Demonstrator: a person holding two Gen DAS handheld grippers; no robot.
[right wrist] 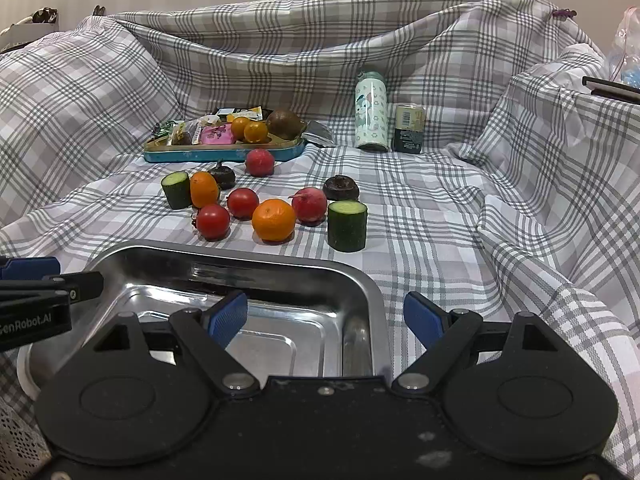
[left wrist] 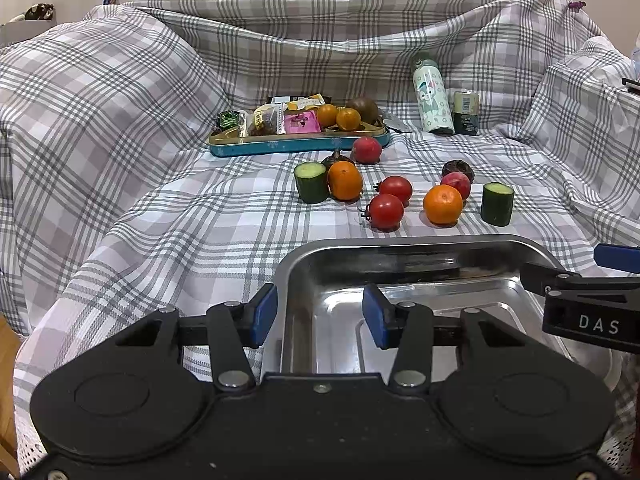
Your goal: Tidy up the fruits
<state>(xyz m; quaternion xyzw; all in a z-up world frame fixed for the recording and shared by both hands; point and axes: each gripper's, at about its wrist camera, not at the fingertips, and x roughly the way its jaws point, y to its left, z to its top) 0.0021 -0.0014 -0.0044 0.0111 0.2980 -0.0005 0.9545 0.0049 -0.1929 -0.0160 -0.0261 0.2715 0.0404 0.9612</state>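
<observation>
While both tools hang above the near edge of the checked cloth [right wrist: 440, 184], we see the left gripper [left wrist: 320, 314] with its blue pads parted around the left wall of the steel tray [left wrist: 400, 242], pressing on nothing. Beyond the tray, from left to right, we count a cucumber piece [left wrist: 311, 182] touching an orange [left wrist: 345, 180], two tomatoes [left wrist: 386, 211] side by side, a second orange [left wrist: 443, 204], and another cucumber piece [left wrist: 497, 203] standing upright. Farther back sit a blue tin [left wrist: 296, 145] of snacks and small fruit, a pale bottle [left wrist: 432, 98] and a can [left wrist: 466, 113]. Our right gripper [right wrist: 326, 316] stands spread wide over the tray's right corner, holding nothing.
</observation>
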